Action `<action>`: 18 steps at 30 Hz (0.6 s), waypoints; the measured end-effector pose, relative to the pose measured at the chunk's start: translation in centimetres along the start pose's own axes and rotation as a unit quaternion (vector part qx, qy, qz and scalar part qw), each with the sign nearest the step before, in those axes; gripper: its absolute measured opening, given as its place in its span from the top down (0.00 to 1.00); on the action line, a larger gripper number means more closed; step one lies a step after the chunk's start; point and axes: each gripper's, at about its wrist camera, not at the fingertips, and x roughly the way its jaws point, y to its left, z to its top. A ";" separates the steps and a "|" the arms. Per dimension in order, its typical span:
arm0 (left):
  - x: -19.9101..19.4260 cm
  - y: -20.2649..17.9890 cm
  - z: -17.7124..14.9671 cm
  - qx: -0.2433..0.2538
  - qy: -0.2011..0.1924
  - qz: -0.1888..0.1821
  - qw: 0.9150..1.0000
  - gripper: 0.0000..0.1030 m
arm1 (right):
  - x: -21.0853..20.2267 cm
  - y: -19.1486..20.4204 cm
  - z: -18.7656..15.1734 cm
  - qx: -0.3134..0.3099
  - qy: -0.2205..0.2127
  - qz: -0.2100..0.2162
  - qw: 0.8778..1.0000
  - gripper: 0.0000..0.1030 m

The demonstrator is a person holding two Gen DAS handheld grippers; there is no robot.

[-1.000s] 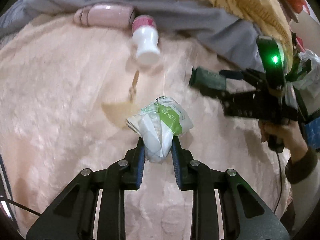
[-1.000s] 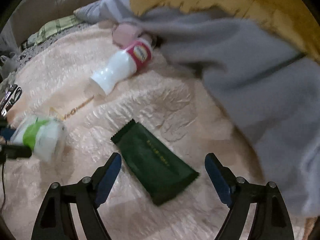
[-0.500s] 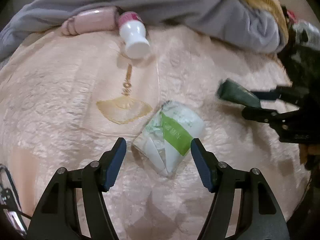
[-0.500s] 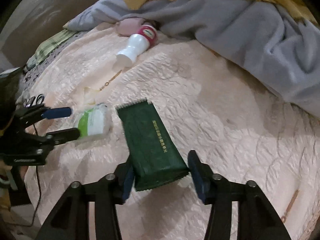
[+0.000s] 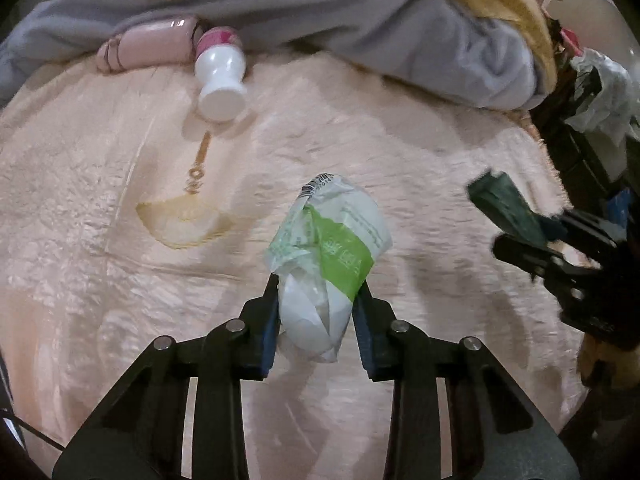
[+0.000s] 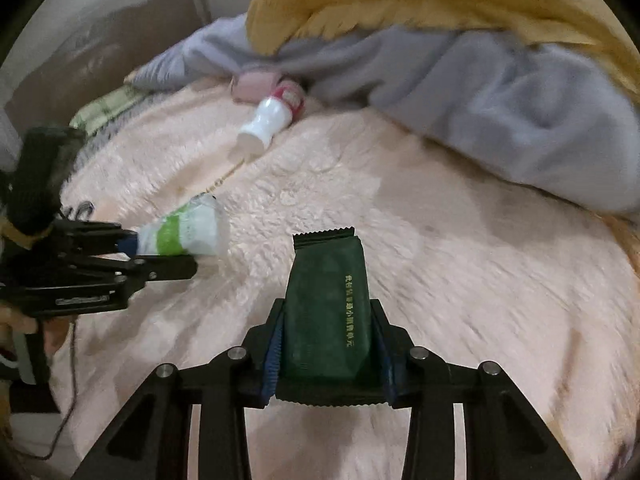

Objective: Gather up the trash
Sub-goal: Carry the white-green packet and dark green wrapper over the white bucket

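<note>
Both tongs loaded, jaws have just been closing. Left gripper (image 5: pixel 316 308) is clenched on the white-green crumpled wrapper (image 5: pixel 332 248), pads biting its lower end, most of it sticking out toward 12 o'clock. Right gripper (image 6: pixel 326 344) is clamped on the dark green packet (image 6: pixel 326 300), gripped across its width, its serrated top edge pointing to 12. We judge both grips good enough to carry; we should keep squeeze steady, wrapper is soft and could slip. White bottle (image 5: pixel 220 80) lies at 11 o'clock on the pink blanket (image 5: pixel 80 200), touching the grey cloth (image 5: pixel 360 40), not yet collected. No bin clearly in view, so we can't tell the drop spot
</note>
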 end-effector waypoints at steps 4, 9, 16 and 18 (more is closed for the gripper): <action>-1.5 -3.9 -0.7 0.019 -0.013 -0.009 1.000 0.71 | -4.1 -0.8 -2.3 0.036 -0.017 -0.016 0.999 0.64; -3.2 -8.8 -1.1 0.046 -0.027 -0.027 0.998 0.71 | -8.3 -2.3 -5.5 0.077 -0.033 -0.046 0.995 0.64; -4.1 -15.9 -1.9 0.092 -0.033 -0.040 0.994 0.71 | -14.5 -5.7 -10.3 0.137 -0.059 -0.084 0.985 0.64; -4.2 -18.1 -2.3 0.105 -0.034 -0.047 0.993 0.71 | -16.1 -6.6 -11.6 0.151 -0.064 -0.094 0.982 0.64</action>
